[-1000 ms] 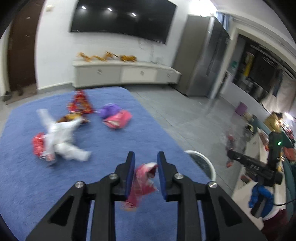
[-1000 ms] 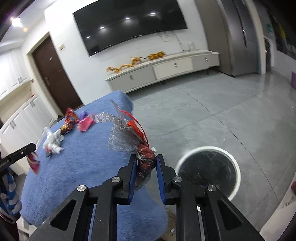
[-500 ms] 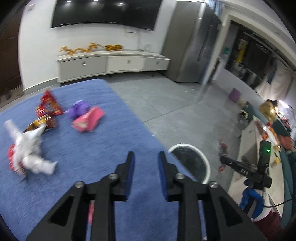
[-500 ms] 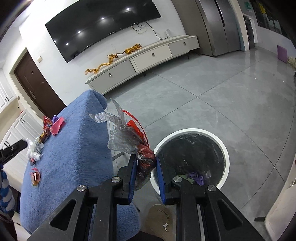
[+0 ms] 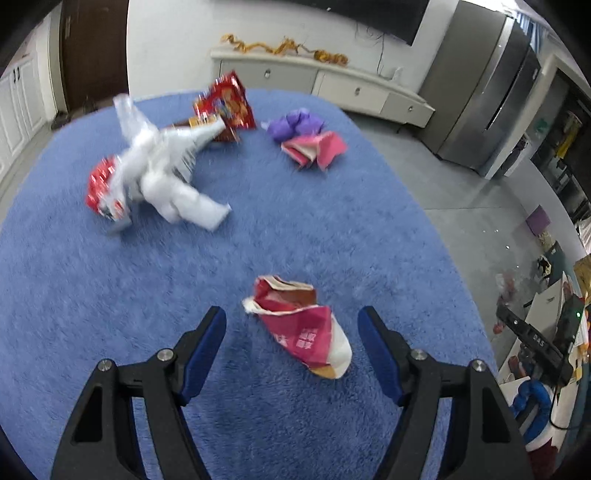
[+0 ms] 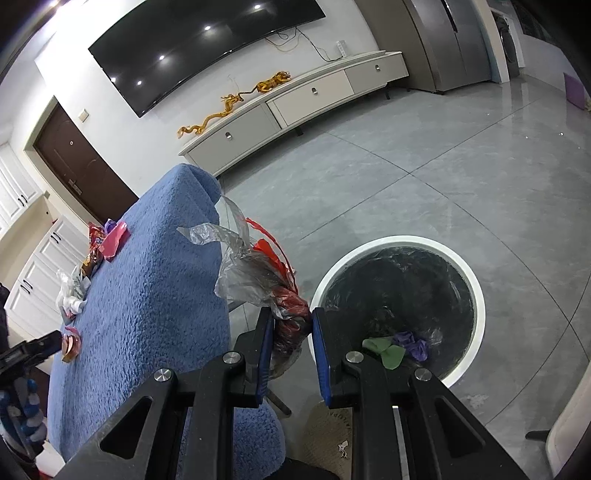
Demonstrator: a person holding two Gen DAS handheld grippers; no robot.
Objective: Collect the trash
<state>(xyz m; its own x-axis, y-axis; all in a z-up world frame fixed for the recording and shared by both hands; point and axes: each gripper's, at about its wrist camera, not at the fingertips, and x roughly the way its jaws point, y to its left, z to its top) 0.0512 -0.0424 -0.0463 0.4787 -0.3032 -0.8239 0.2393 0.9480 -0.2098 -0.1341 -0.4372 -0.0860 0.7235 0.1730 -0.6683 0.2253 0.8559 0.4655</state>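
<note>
White wrapper heap blurred; television cut off.

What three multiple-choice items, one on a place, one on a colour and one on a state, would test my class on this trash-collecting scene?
1. Where does the pink wrapper lie?
A. On the blue cover, between the open jaws of the left gripper
B. Inside the bin
C. On the grey floor

2. What colour is the rim of the bin?
A. Red
B. White
C. Yellow

3. What is the state of the right gripper?
A. Open and holding nothing
B. Shut on a plastic bag
C. Shut on a purple glove

Answers:
1 A, the wrapper rests on the cover with neither pad touching it.
2 B, a white ring runs round the dark liner.
3 B, the pads pinch the crumpled clear and red bag beside the bin.
</note>
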